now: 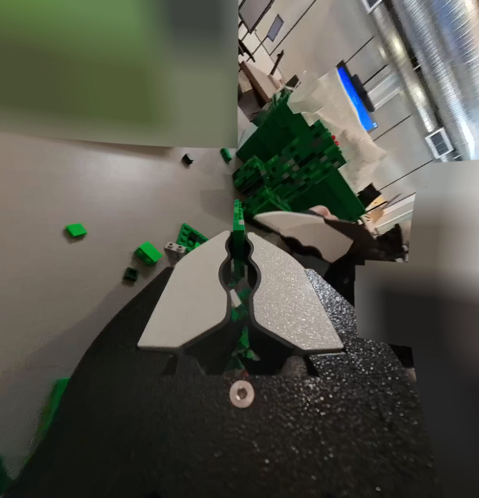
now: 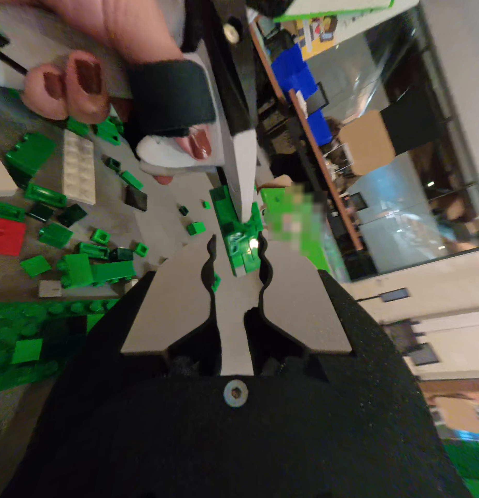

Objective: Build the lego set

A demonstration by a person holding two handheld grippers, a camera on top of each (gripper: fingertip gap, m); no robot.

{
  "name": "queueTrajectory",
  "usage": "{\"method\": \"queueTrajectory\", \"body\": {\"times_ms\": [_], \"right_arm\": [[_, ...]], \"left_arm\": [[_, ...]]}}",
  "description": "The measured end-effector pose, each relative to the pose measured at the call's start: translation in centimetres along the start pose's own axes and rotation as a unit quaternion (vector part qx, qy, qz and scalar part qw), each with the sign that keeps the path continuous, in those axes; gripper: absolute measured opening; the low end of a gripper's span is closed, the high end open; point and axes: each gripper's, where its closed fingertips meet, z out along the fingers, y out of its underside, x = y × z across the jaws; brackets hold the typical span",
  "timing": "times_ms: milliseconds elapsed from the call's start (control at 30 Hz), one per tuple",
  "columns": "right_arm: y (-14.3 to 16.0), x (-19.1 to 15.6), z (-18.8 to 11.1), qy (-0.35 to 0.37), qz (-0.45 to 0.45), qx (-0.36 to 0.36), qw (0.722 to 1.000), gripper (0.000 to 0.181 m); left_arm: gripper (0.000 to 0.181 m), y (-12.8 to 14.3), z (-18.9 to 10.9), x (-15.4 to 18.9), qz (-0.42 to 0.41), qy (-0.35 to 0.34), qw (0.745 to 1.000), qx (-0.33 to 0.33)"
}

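Left wrist view: left gripper [image 1: 238, 237] clamps a green plate assembly [image 1: 238, 223] edge-on above the table [image 1: 71, 283]; right gripper [image 2: 237, 245], jaws apart around its end, must close squarely

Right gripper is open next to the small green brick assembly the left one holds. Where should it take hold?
The right gripper is best closed on the free stubby end of the small green brick assembly nearest it, coming straight ahead. That end already sits between its open fingers; the left gripper pinches the far end.
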Motion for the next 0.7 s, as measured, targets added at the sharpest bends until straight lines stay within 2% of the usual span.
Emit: {"method": "queueTrajectory", "body": {"times_ms": [133,200,300,400,533,600,633,700], "right_arm": [[1.6,-0.3,0.4,-0.044,0.059,-0.028,0.997,0.058],[1.6,-0.8,0.4,-0.062,0.068,-0.025,0.995,0.063],[1.1,-1.0,0.3,-0.070,0.060,-0.011,0.996,0.059],[1.2,-0.8,0.1,-0.059,0.036,-0.013,0.998,0.039],[1.2,-0.7,-0.2,-0.068,0.015,-0.015,0.997,0.036],[1.8,-0.7,-0.3,-0.080,0.010,-0.034,0.996,0.036],[2.2,-0.6,-0.3,-0.083,0.005,-0.045,0.995,0.036],[2.8,-0.5,-0.4,-0.087,-0.006,-0.062,0.994,0.036]], "left_arm": [[0.006,0.2,-0.4,-0.4,0.016,-0.005,1.000,-0.021],[0.006,0.6,-0.3,0.0,0.026,0.009,0.999,-0.036],[0.005,1.3,0.0,1.2,0.044,0.046,0.996,-0.064],[0.006,2.0,0.1,2.2,0.070,0.074,0.991,-0.089],[0.008,2.1,0.1,2.6,0.138,0.072,0.984,-0.091],[0.039,1.8,0.0,1.8,0.206,0.024,0.974,-0.095],[0.050,1.6,-0.1,1.3,0.260,-0.010,0.961,-0.095],[0.063,1.0,-0.3,0.6,0.379,-0.079,0.918,-0.087]]}}
